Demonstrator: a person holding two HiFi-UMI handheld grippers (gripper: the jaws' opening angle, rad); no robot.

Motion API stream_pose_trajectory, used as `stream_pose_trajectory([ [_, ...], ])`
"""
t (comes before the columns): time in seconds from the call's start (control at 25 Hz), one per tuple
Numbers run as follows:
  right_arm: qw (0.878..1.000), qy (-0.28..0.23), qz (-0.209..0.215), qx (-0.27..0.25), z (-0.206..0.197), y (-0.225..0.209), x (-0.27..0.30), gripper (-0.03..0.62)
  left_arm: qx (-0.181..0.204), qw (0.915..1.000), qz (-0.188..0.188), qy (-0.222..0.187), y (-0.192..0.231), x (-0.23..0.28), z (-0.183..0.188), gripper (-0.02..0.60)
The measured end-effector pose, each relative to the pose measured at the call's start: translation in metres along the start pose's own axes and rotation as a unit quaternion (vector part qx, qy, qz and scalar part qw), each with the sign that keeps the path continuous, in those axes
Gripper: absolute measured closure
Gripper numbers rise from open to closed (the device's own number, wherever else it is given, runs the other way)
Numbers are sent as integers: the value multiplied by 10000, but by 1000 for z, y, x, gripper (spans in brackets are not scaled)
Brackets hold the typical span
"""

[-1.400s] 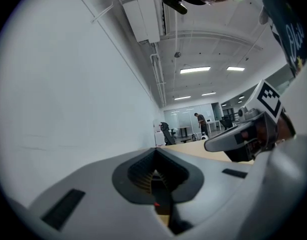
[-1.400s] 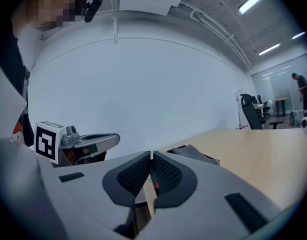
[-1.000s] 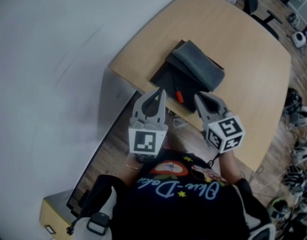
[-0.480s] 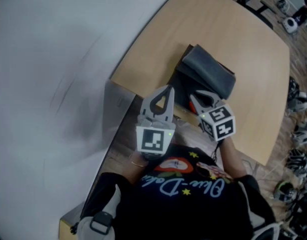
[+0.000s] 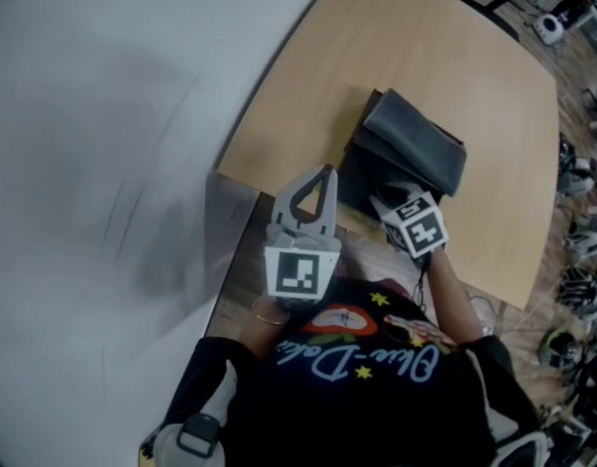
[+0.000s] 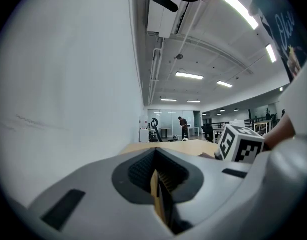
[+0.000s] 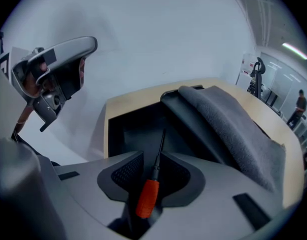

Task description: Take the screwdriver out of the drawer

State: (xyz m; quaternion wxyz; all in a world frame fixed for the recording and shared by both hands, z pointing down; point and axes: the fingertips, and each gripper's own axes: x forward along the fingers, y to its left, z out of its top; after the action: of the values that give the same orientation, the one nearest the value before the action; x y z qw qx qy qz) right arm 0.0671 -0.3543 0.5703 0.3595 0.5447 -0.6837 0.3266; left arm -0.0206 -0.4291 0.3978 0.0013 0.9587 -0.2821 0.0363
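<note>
One drawer (image 7: pixel 131 129) | black, open | screwdriver (image 7: pixel 147 199) inside, orange handle

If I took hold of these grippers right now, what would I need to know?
Left gripper: shut, empty, held level beside the drawer.
Right gripper: tilted down into the open drawer. Its jaws have just been opening and stand either side of the screwdriver without pinching it.
Done: drawer open, screwdriver reached.
Left to do: close on the orange handle and lift it out.
</note>
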Motion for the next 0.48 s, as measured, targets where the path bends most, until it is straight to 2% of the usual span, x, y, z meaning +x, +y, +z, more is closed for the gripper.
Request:
stream_pose_trajectory([
  [0.28, 9984, 541, -13, 129, -15, -4, 21, 497, -219, 9998, 26, -7, 15, 3, -8, 581],
  [0.48, 9973, 690, -128, 220, -19, -9, 22, 497, -291, 9996, 67, -9, 22, 2, -7, 581],
])
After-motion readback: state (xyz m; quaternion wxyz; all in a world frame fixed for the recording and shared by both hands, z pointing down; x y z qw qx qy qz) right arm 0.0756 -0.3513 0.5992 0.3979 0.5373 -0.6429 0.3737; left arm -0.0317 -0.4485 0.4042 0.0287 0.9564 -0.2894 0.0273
